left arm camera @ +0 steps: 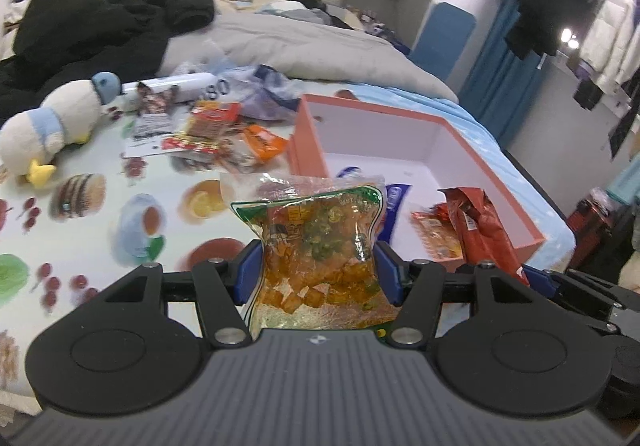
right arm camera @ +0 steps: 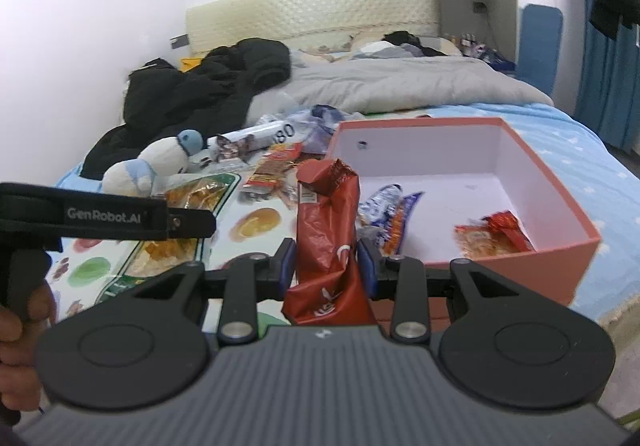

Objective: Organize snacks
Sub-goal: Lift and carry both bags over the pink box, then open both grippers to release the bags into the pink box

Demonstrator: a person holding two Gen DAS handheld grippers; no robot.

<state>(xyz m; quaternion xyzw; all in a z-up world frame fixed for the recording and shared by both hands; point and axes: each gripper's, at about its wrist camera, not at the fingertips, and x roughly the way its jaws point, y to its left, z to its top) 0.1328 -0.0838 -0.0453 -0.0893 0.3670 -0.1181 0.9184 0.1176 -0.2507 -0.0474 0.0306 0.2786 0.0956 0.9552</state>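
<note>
Left wrist view: the left gripper [left arm camera: 318,270] is clamped wide across a clear pickle bag [left arm camera: 316,242], pinching its waist. Right wrist view shows the right gripper [right arm camera: 326,266], set narrower, squeezing a red snack pouch [right arm camera: 326,230] upright. Just beyond, to the right, sits the pink box [right arm camera: 560,182], already holding a few packets; loose snacks [left arm camera: 216,134] lie farther left on the printed sheet. Risk, as I judge it: the slick, bulging bag could slide out, or catch the box's near wall on entry.
</note>
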